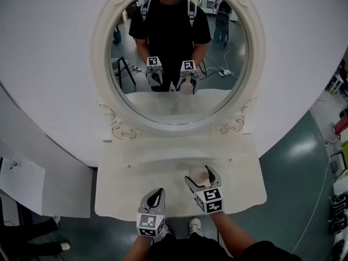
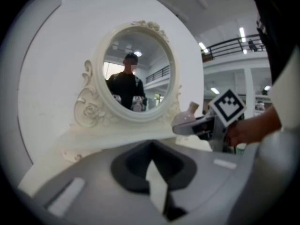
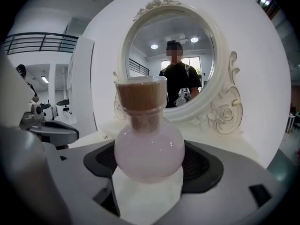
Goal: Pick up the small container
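one small container, two grippers, one mirror

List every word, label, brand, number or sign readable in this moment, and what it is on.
No words, brands or numbers can be read.
The cubes on the left gripper and right gripper: black-and-white square patterns only, no letters.
The small container in the right gripper's jaws: no label shows.

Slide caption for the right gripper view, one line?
Right gripper shut on a small pink stoppered bottle, held upright before an ornate oval mirror.
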### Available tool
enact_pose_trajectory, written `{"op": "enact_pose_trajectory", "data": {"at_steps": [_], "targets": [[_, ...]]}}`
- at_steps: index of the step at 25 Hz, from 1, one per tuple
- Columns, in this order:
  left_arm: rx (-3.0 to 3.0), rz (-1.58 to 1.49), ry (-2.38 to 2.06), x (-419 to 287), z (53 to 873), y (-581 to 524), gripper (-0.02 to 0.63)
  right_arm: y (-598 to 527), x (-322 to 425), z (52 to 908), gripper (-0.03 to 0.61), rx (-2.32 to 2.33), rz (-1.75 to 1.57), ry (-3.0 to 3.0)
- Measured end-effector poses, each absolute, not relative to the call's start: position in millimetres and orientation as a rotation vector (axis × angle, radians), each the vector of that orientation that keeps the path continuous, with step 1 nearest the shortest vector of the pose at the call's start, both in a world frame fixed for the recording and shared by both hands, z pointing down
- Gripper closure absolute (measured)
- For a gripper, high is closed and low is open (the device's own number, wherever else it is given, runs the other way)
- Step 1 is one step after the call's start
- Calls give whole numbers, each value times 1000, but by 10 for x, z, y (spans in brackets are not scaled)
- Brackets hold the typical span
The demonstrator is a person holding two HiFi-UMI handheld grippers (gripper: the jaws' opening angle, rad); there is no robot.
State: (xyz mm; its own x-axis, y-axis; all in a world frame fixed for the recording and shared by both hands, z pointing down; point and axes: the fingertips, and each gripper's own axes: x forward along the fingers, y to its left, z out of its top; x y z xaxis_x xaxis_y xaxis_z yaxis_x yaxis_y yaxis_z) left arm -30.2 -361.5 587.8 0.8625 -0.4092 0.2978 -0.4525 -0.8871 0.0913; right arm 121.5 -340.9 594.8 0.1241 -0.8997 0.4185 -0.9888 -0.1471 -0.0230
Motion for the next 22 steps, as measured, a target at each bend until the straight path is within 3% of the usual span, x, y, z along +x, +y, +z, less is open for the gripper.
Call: {"op": "enact_pose_trajectory", "data": {"at_steps": [10, 22], "targets": [[2926, 282, -681, -136, 5536, -3801, 606, -3454, 1378, 5074, 206, 2279, 250, -1862], [2978, 181, -711, -52, 5156, -3976, 607, -3354, 1429, 4786, 206, 2355, 173, -1885]]}}
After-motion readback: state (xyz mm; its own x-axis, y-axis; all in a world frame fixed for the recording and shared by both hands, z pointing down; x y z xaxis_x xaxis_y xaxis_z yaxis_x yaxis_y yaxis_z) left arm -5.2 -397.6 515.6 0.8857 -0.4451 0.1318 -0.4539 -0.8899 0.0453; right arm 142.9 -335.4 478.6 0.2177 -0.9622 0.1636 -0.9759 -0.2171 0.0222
